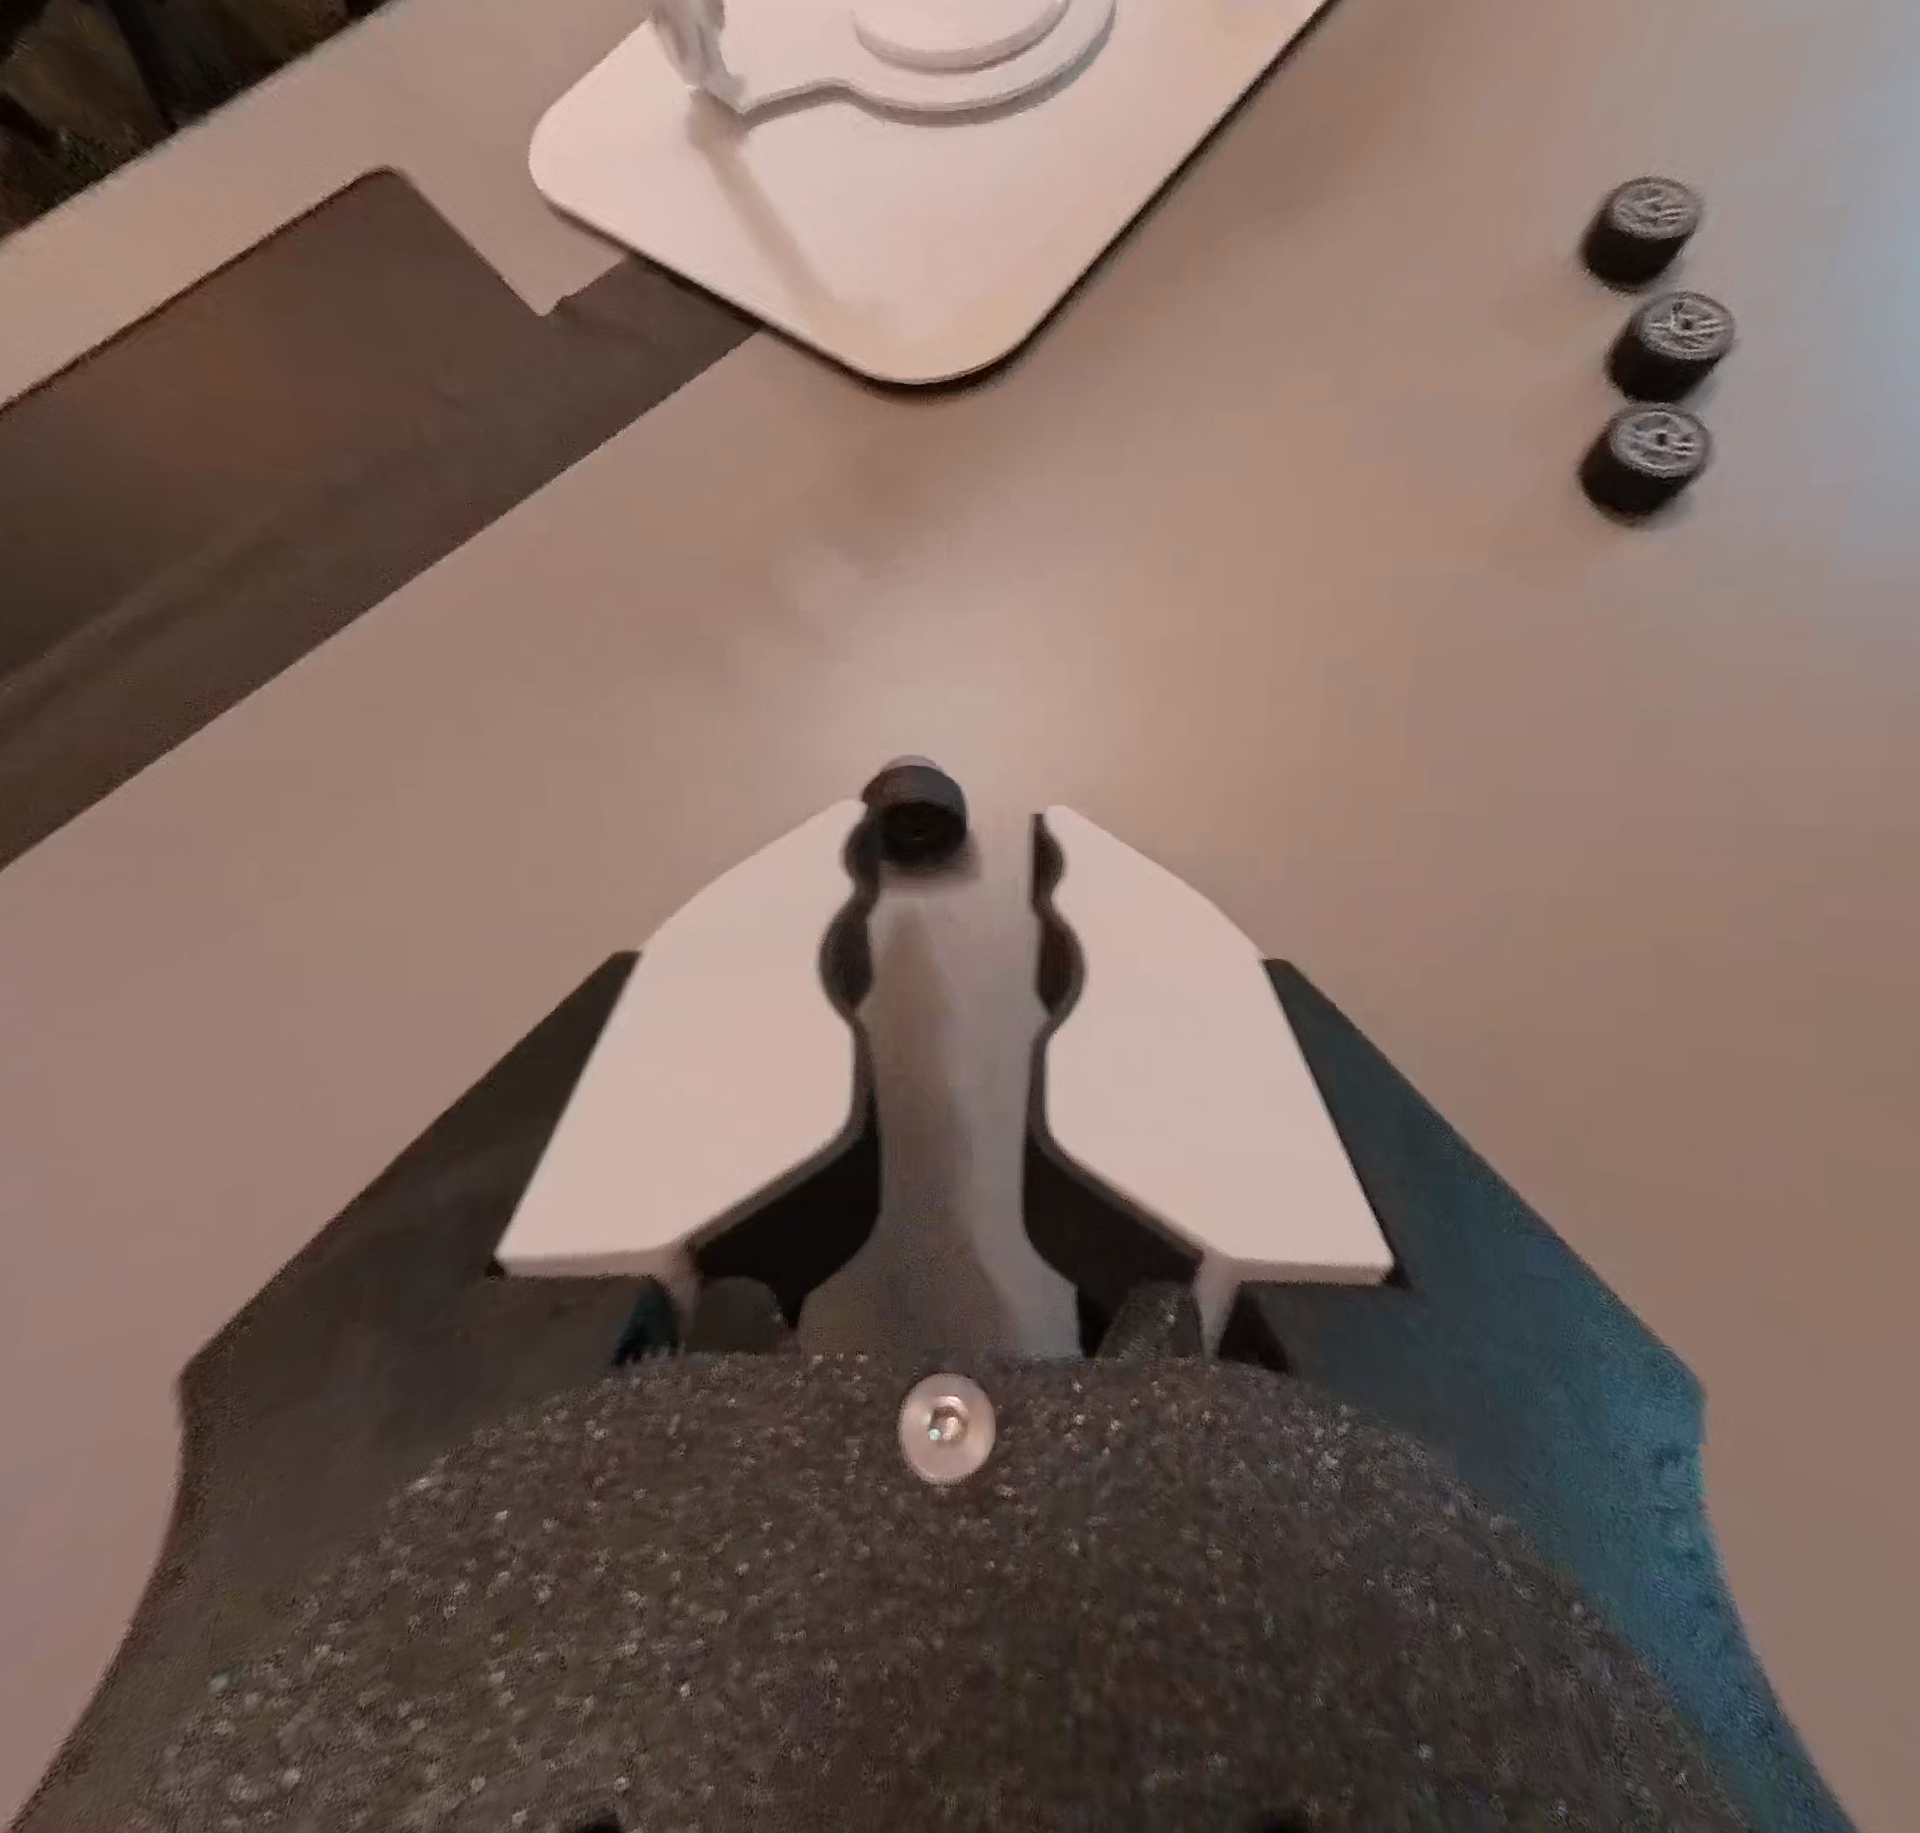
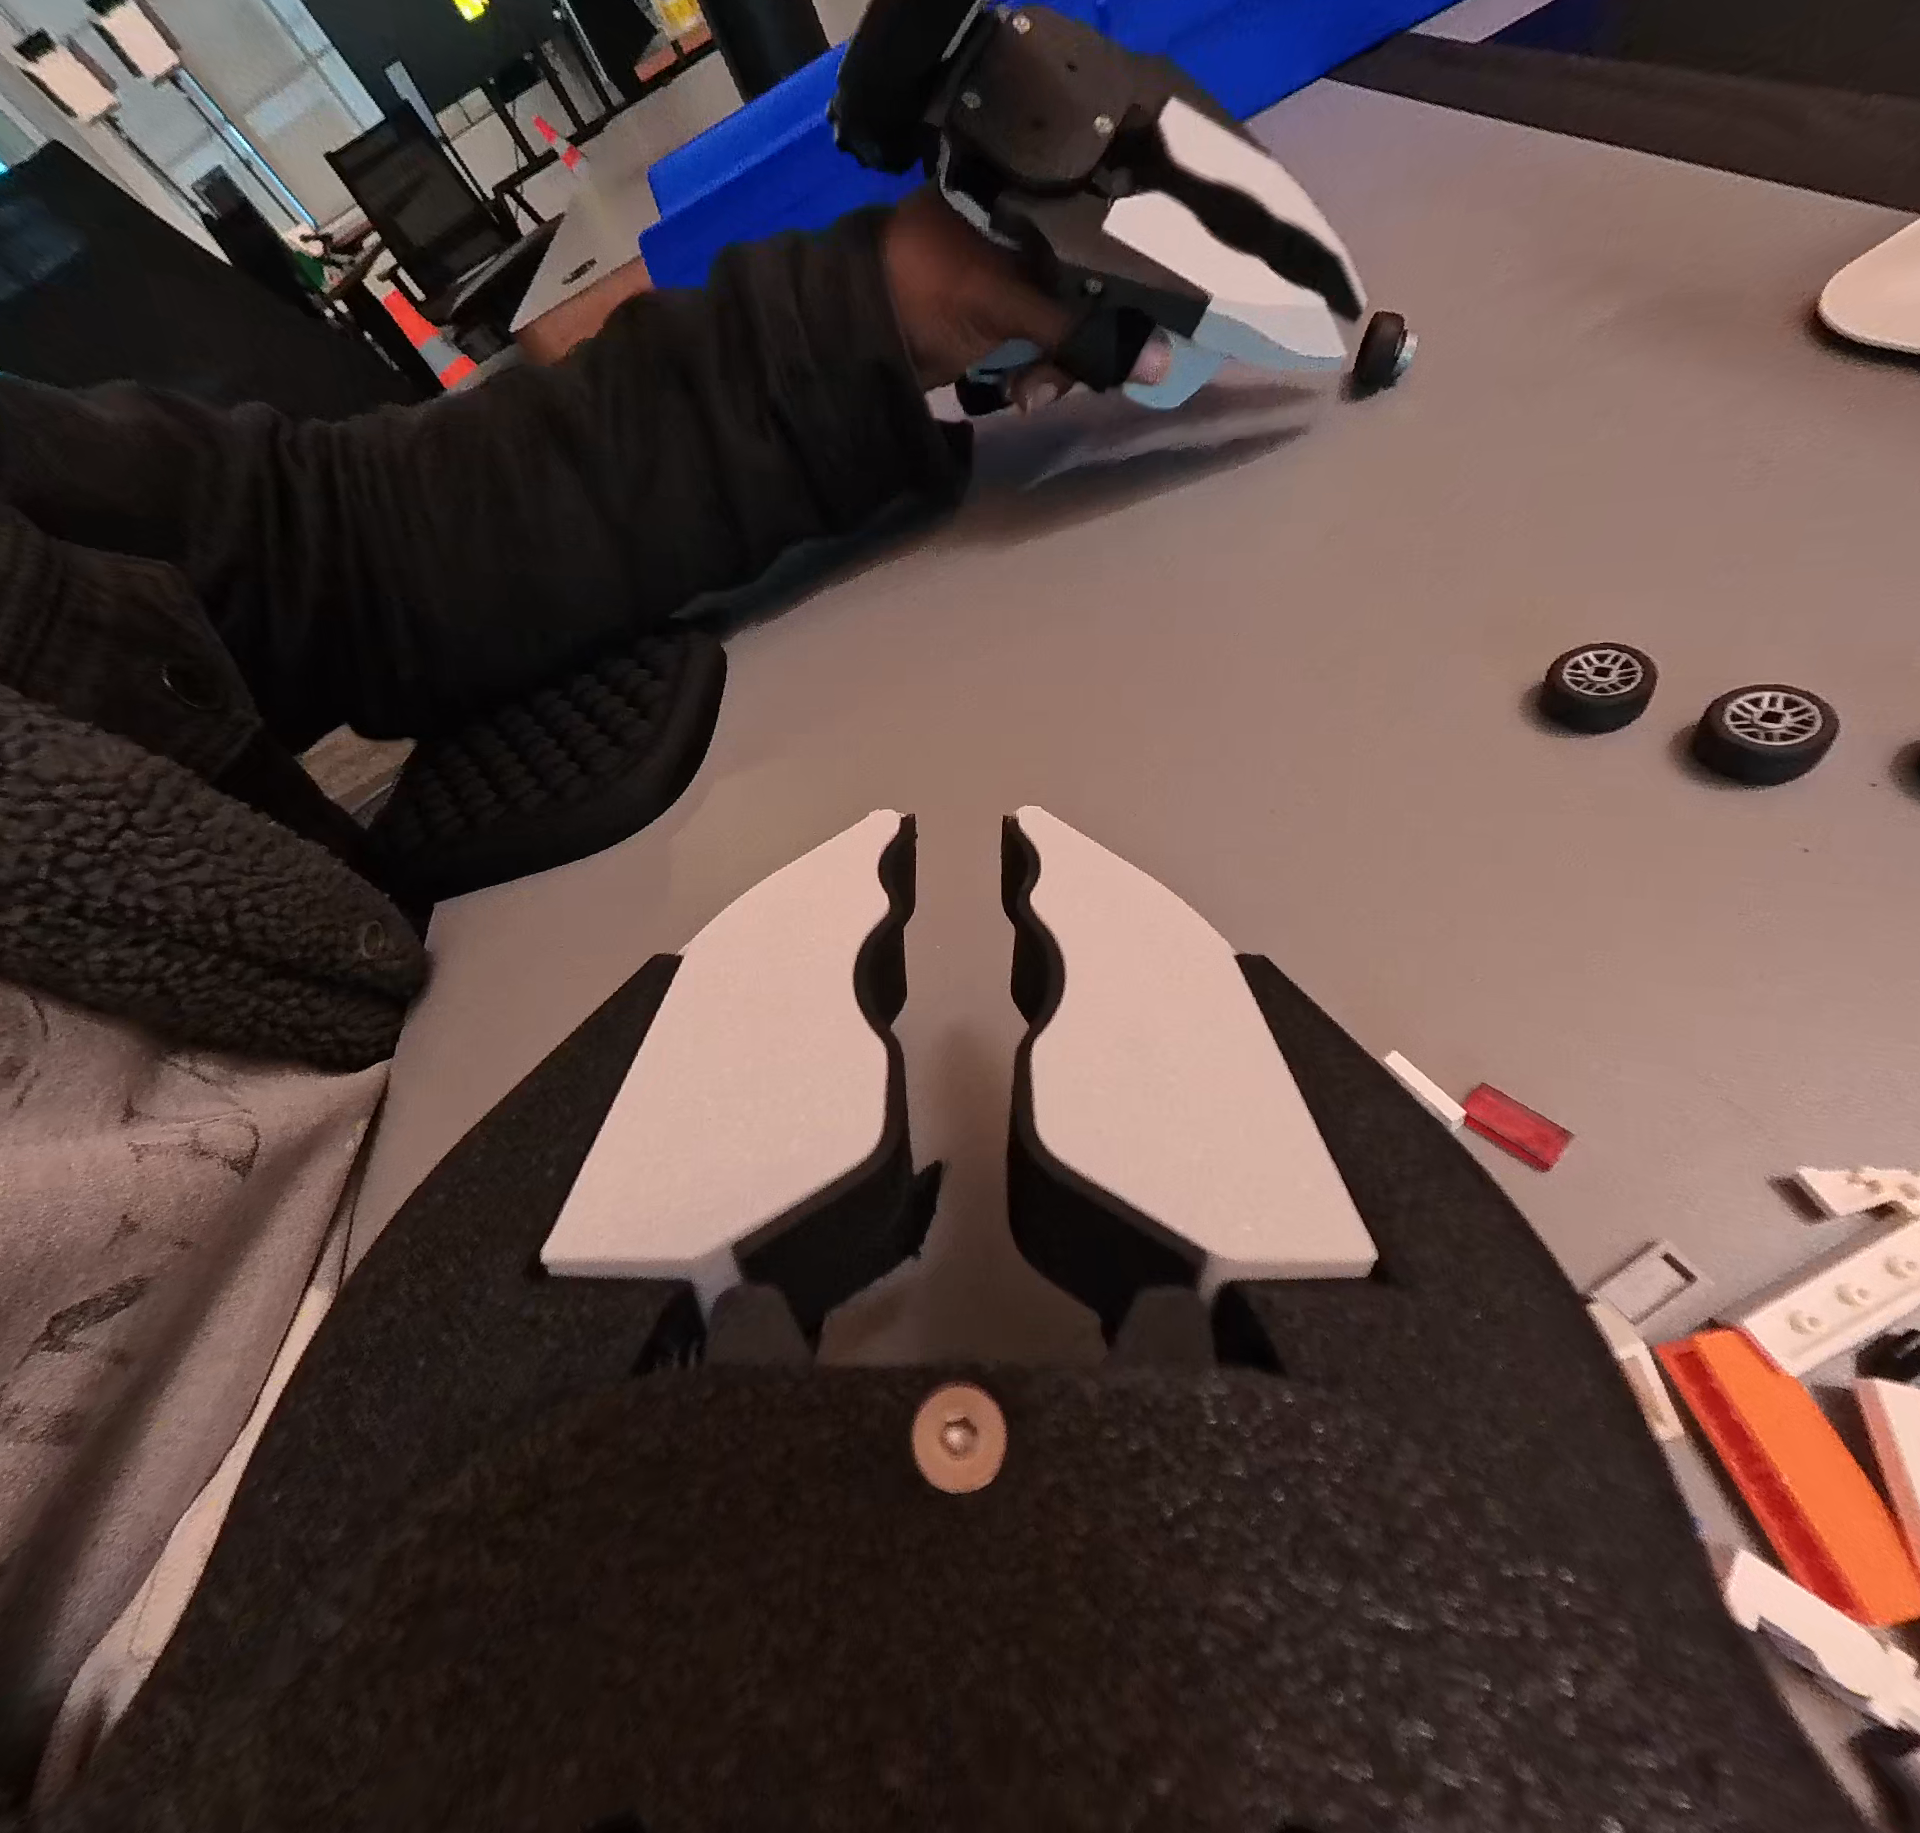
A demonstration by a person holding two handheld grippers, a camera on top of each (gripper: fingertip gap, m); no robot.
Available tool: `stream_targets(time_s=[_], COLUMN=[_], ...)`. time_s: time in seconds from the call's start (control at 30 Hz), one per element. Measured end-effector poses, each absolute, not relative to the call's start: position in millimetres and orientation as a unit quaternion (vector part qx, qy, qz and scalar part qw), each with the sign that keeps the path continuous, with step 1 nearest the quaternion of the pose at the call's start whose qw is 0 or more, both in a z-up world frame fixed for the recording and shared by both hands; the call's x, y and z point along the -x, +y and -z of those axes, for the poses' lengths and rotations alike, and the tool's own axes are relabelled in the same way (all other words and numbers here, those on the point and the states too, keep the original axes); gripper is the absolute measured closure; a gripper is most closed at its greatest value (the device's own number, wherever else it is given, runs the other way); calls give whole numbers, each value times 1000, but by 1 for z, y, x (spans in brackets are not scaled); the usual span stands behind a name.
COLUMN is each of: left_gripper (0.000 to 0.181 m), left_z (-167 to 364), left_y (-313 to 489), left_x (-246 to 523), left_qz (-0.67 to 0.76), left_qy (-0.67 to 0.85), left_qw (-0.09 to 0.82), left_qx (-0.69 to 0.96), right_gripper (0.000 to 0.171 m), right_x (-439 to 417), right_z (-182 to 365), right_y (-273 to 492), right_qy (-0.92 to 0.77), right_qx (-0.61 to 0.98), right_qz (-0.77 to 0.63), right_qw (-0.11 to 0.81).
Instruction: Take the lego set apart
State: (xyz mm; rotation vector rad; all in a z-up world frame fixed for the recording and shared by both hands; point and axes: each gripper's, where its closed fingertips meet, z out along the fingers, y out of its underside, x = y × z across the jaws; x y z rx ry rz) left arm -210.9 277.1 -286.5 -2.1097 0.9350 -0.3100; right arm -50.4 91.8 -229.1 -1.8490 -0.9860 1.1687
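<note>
The left gripper (image 1: 940, 815) is shown low over the grey table (image 1: 1247, 744), its two white fingers (image 1: 727, 1035) parted by a moderate gap. A small black wheel (image 1: 914, 815) is seen at the tip of the left-hand finger, touching or just beside its inner edge; the opposite finger stands clear of it, so the wheel is not clamped. In the right wrist view the same wheel (image 2: 1382, 344) is seen just past the fingertips of the left gripper (image 2: 1345, 329), at or just above the table surface; which cannot be told.

The right gripper (image 2: 958, 827) is held apart, its fingers (image 2: 748, 1056) separated by a narrow gap with nothing between them and nothing touched.

Three further black wheels with silver hubs (image 1: 1662, 339) are laid in a row on the table, well apart from the left gripper. Two of them (image 2: 1683, 708) are visible in the right wrist view. Loose lego pieces in white, red and orange (image 2: 1766, 1451) are gathered at the right edge of that view, near the right gripper's body. A white flat stand base (image 1: 935, 204) is set at the far side of the table.
</note>
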Motion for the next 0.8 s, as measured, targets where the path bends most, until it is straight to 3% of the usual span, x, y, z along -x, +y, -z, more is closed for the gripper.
stream_targets(time_s=[0.07,0.1,0.17,0.33,0.5,0.63,0.8], left_gripper=[134,135,160,160,160,160,160], left_z=[290,293,300,269,188,179,196], left_y=[285,290,297,265,175,110,72], left_x=[214,214,217,176,108,70,46], left_qz=[126,127,111,230,453,532,557], left_qy=[359,357,365,390,417,436,449], left_qw=[372,370,364,391,415,344,258], left_qx=[847,848,850,801,670,639,649], right_gripper=[156,156,156,156,156,147,140], right_x=[51,51,51,50,44,47,57], right_z=[230,231,232,231,202,185,191], right_y=[92,92,92,96,107,96,80], right_qy=[-383,-383,-383,-377,-372,-449,-547], right_qx=[719,720,722,723,679,611,546], right_qz=[-454,-453,-451,-450,-418,-324,-200], right_qw=[361,360,357,366,475,565,602])
